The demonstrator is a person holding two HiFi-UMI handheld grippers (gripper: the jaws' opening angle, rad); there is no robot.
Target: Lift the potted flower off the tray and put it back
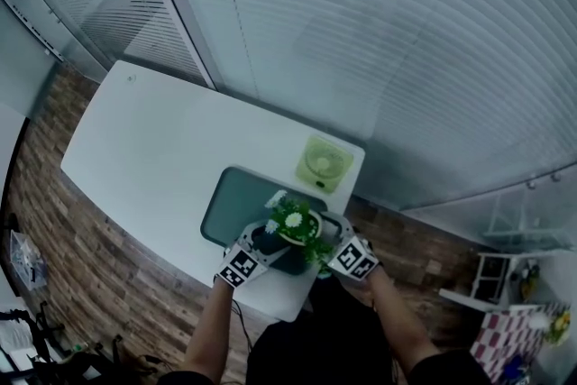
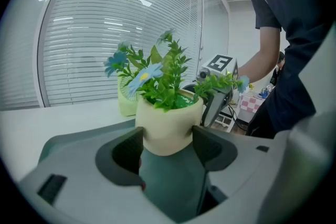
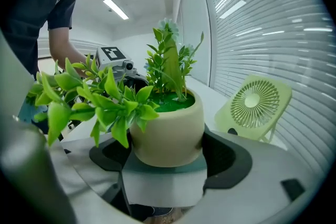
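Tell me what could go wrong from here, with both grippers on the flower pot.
1. The left gripper and right gripper clasp the rounded pot from opposite sides; uneven moves could tilt it or let it slip.
2. The pot is toward the tray's near edge, close to the table's edge; a careless set-down could catch the rim and tip.
3. Leaves droop over the right gripper's jaw and might snag on release.

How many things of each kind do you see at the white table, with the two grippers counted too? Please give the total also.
potted flower: 1
tray: 1
fan: 1
grippers: 2, the left gripper and the right gripper
Total: 5
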